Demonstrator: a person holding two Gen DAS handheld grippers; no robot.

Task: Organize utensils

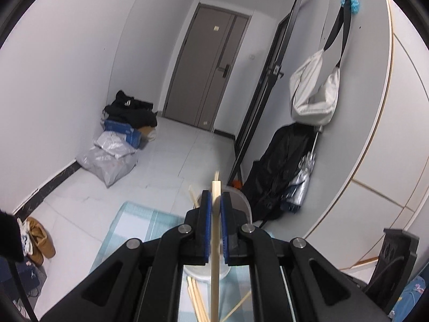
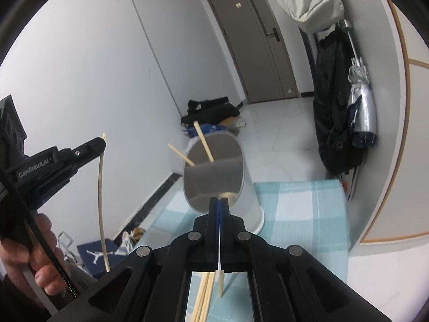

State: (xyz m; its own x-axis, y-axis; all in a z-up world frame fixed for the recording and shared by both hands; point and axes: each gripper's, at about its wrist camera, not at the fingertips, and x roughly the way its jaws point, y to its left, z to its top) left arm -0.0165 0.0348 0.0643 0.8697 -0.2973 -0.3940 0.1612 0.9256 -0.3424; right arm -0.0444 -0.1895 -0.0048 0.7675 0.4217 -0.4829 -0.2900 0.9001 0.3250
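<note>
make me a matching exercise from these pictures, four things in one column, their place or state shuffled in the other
Things:
1. left tongs
2. white utensil holder
3. white bag
4. door

Place or state:
a. hanging on the wall
b. closed, at the far end of the room
c. shut on a chopstick
d. standing on the checked cloth

Pairs: 1c, 2d, 3a, 4b

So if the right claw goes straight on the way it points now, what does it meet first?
Most likely the white holder, at its near rim just beyond the right claw. Depth is hard to judge in this fisheye view, so the gap between them is unclear.
</note>
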